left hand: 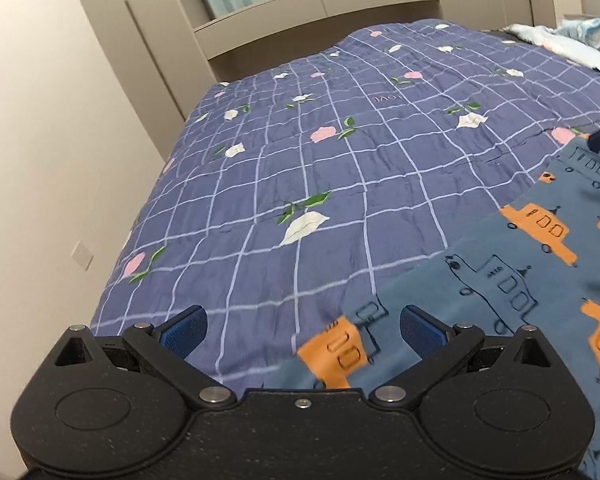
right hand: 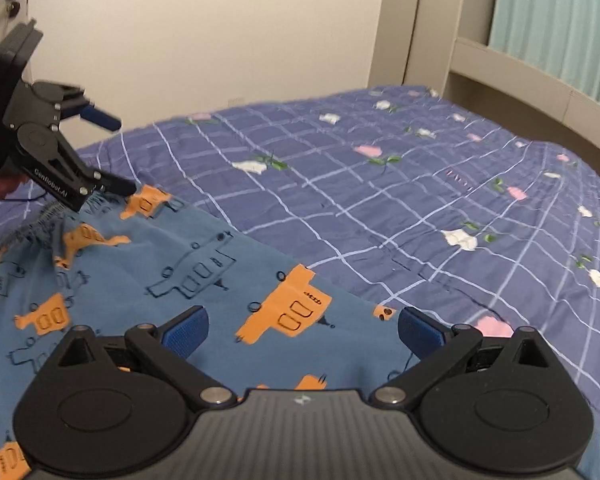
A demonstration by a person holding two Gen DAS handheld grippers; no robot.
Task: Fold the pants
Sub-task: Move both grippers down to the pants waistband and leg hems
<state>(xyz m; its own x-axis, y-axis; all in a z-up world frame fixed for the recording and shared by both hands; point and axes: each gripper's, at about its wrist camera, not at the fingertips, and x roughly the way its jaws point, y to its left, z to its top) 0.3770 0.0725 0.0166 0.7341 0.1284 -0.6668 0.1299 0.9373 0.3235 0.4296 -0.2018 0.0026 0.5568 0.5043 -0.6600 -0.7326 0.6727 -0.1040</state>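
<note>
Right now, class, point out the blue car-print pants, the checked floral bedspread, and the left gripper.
blue car-print pants (right hand: 172, 264), right wrist view, flat middle.
checked floral bedspread (left hand: 300, 168), left wrist view, centre.
left gripper (right hand: 120, 156), right wrist view, between fingers.

Blue pants (right hand: 188, 264), orange vehicle print, spread on bedspread (right hand: 420, 200).

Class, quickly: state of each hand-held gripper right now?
Left hand-held gripper: open, holding nothing, above the pants.
Right hand-held gripper: open, holding nothing.
</note>
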